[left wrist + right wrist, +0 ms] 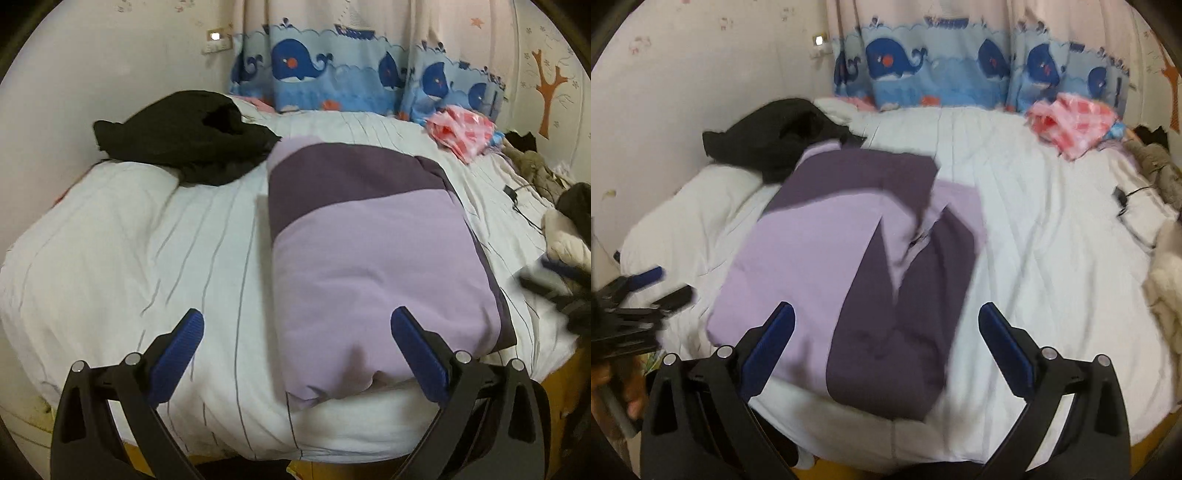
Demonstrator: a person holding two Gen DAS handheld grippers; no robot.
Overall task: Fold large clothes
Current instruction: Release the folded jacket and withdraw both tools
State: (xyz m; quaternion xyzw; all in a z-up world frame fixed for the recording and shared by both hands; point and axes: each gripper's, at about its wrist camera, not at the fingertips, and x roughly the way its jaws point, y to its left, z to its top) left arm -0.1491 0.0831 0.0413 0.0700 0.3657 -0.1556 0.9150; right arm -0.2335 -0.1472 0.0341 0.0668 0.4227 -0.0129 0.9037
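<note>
Bed (pixel 110 258) covered by a white quilt with thin dark stripes. Lying directly on it: a folded two-tone purple garment (pixel 369 240) at centre; a crumpled black garment (pixel 184 144) at the far left, touching the purple one's far corner; a pink patterned cloth (pixel 461 133) at the far right; a black cable (pixel 517 195) near the right edge, beside a heap of pale and dark clothes (pixel 565 229).

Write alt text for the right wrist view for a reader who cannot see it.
A folded two-tone purple garment lies on a white striped bed cover, just ahead of the open right gripper, which holds nothing. A black garment sits behind it, a pink checked cloth lies far right, and the left gripper shows at the left edge.
</note>
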